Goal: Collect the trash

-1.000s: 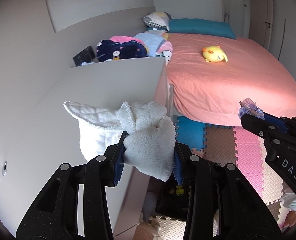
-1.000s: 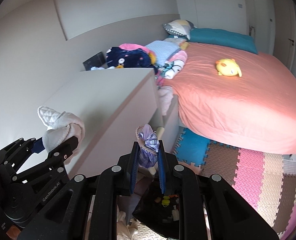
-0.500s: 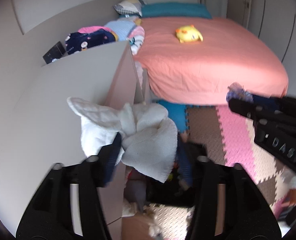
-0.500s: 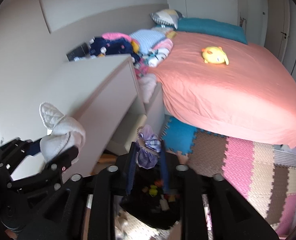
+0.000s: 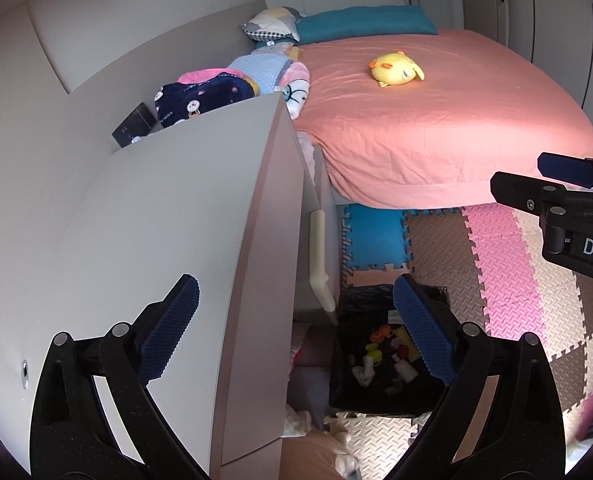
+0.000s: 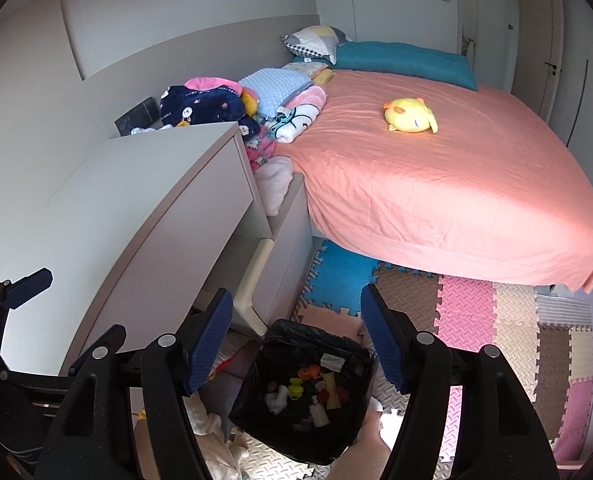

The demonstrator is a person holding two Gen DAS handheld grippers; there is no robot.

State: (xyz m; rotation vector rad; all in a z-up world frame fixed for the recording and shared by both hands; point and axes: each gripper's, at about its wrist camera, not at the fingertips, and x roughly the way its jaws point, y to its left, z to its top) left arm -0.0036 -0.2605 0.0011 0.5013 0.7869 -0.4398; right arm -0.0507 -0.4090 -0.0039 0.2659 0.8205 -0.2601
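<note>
A bin lined with a black bag stands on the floor beside the white dresser; several small bits of trash lie in it. It also shows in the left wrist view. My left gripper is open and empty, above the dresser's front edge and the bin. My right gripper is open and empty, right above the bin. The right gripper also shows at the right of the left wrist view, and the left gripper at the left of the right wrist view.
A white dresser fills the left side. A bed with a pink sheet holds a yellow plush toy and piled clothes. Coloured foam mats cover the floor. White cloths lie beside the bin.
Both grippers have opened. The white cloth has left my left gripper and the purple bundle has left my right gripper. Both grippers tipped down towards the bin.
</note>
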